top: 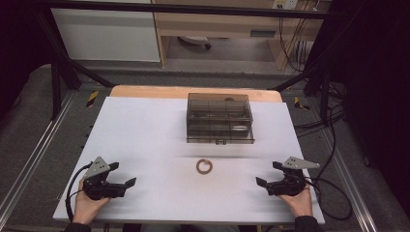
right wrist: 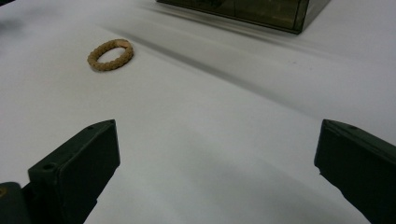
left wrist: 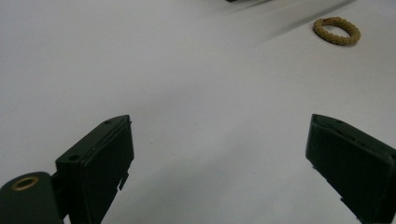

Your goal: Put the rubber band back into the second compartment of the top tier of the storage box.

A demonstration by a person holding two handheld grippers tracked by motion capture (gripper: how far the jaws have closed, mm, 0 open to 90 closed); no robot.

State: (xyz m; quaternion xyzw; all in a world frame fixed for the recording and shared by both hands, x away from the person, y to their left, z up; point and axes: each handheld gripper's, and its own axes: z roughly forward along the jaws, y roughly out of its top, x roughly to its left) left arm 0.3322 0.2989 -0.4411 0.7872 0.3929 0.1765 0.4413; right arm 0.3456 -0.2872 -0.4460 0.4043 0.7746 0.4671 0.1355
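No readable writing shows anywhere. The left gripper (top: 122, 175) and right gripper (top: 269, 174) rest low on the white counter (top: 145, 130), each held in a hand, fingers spread wide and empty. A braided tan ring (top: 204, 166) lies between them, before a smoky lidded box (top: 220, 118).

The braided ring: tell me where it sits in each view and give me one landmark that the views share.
High view: the braided ring lies low at centre on the white table, in front of the smoky plastic box.
Left gripper view: upper right, well beyond the open jaws.
Right gripper view: upper left, beyond the open jaws.
Shared landmark: the box, whose near edge shows at the top of the right gripper view.
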